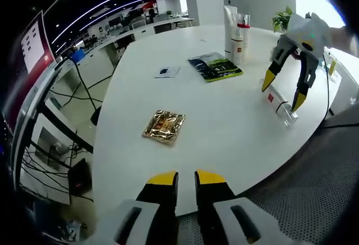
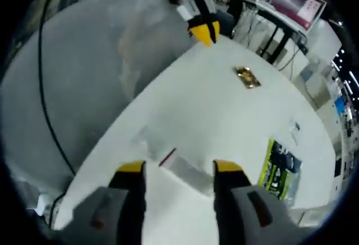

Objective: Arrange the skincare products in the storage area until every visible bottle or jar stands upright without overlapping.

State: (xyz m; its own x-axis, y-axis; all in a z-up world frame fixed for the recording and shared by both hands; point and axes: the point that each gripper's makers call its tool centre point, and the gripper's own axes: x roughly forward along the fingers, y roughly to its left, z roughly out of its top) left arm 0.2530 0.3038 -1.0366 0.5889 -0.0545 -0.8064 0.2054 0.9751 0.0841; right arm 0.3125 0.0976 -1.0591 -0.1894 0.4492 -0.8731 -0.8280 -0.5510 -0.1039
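Note:
A clear bottle with a red label [image 1: 284, 108] lies on its side near the right edge of the round white table [image 1: 224, 121]. My right gripper [image 1: 283, 91] hovers just over it, open, one yellow-tipped jaw on each side. In the right gripper view that lying bottle [image 2: 190, 175] sits between the spread jaws of my right gripper [image 2: 179, 169]. A white tube and a red-capped bottle [image 1: 236, 32] stand upright together at the far side. My left gripper [image 1: 186, 179] is off the table's near edge, shut on nothing; the left gripper [image 2: 203, 31] also appears at the top of the right gripper view.
A gold foil packet [image 1: 164, 126] lies mid-table, a green-and-black magazine [image 1: 216, 66] and a small card [image 1: 166, 72] farther back. A potted plant [image 1: 280, 18] stands behind the upright products. A black cable [image 2: 42, 88] hangs over the floor beside the table edge.

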